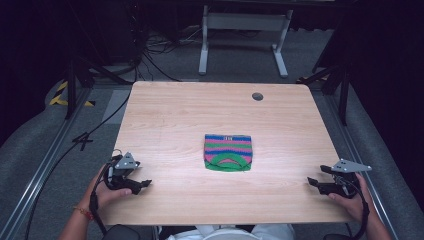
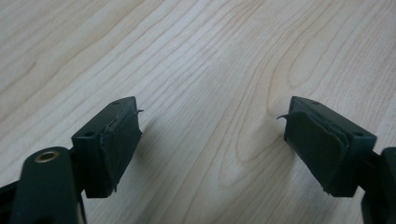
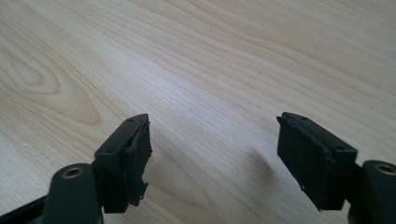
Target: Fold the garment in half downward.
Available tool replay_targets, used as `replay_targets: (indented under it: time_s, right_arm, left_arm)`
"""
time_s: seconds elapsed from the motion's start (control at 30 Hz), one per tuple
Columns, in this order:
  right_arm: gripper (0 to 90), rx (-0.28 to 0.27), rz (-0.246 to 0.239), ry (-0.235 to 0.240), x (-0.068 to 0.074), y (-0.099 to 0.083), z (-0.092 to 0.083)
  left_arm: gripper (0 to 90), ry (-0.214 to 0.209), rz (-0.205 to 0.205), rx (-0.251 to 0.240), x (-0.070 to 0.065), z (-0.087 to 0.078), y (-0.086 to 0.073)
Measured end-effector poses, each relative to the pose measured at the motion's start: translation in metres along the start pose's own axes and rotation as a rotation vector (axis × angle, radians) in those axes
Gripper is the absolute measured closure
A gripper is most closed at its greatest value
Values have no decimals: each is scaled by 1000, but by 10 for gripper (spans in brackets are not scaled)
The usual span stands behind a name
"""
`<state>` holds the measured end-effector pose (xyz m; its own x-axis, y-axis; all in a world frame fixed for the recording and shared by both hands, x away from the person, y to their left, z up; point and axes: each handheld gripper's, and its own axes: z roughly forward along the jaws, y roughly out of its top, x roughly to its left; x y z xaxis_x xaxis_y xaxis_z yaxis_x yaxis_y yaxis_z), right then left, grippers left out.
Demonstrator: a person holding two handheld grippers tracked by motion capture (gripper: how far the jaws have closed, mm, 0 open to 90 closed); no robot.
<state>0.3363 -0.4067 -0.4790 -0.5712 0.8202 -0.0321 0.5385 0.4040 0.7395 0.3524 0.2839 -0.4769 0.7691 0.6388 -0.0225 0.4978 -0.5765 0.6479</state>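
A striped knitted cloth [image 1: 228,152] in green, pink and blue lies folded flat near the middle of the wooden table [image 1: 170,115]. My left gripper [image 1: 142,184] rests low at the table's front left, held by a hand, well apart from the cloth. My right gripper [image 1: 315,183] sits at the front right, also held by a hand and away from the cloth. In the left gripper view the left gripper [image 2: 212,140] stands open over bare wood. In the right gripper view the right gripper [image 3: 214,149] is open too, nothing between its pads.
A small round grommet hole [image 1: 257,96] sits near the table's far edge. Beyond the table stand a grey metal frame [image 1: 245,35] and cables on the carpet. Dark stands flank both sides.
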Motion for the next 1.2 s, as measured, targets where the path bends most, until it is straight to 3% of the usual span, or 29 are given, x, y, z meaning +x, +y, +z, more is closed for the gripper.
replay_targets:
  time_s: [0.1,0.23,0.3,0.47,0.6,1.2]
  right_arm:
    - [233,-9,46,-7,-4,-10,0]
    - [217,-7,76,-10,-6,-12,-2]
    - [215,-3,56,-9,-5,-11,-1]
    - [213,-4,61,-10,-6,-11,0]
    - [212,-4,62,-9,-6,-11,0]
    - [203,-2,63,-18,-6,-10,1]
  left_arm:
    - [170,32,-28,-22,0,-1,-4]
    - [146,44,-25,-36,0,0,-6]
    - [140,40,-33,-57,0,1,-7]
    - [104,51,-43,-24,1,2,-4]
    - [86,53,-57,-26,1,4,-3]
    - [83,61,-57,-18,4,4,-2]
